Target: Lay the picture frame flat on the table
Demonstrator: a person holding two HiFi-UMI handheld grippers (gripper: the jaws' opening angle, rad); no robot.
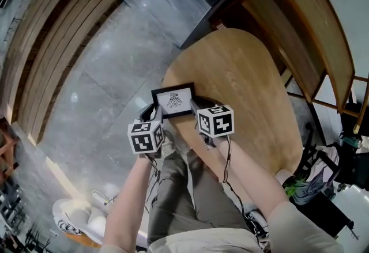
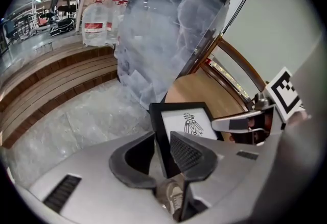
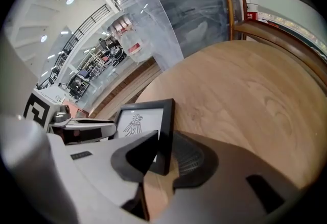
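Lowering toward the bench [image 1: 248, 67] should be even at both ends so the picture frame [image 1: 173, 100] does not twist; release once its back lies flat. Count: 1 bench, beyond the fingers; 1 picture frame, tilted, between them; 2 grippers, left gripper [image 2: 162, 140] and right gripper [image 3: 164, 141], each pinching 1 side rail.

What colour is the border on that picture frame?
The picture frame has a plain black border; the left gripper view shows it best.
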